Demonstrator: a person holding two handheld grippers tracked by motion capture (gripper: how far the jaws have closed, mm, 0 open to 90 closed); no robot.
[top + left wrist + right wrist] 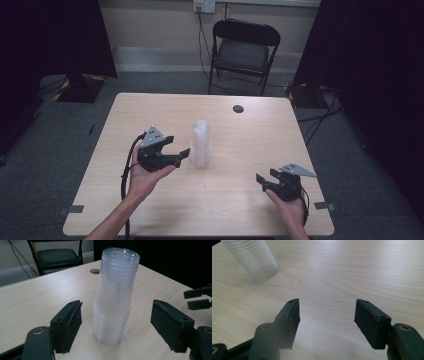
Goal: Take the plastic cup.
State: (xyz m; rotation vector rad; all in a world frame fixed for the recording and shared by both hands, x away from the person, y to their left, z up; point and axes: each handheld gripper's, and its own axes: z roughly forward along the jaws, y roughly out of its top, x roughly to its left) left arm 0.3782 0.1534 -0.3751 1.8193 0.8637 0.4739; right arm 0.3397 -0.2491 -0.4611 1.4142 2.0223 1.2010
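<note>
The left gripper (pixel 116 322), jaws spread, flanks the upright cup stack (pixel 115 297) without touching; the right gripper (pixel 327 317), released, hovers over the table (pixel 352 270).

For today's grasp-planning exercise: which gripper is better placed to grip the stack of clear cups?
Left. The left gripper is open beside the cup stack, jaws either side of it. The right gripper stands farther off.
</note>
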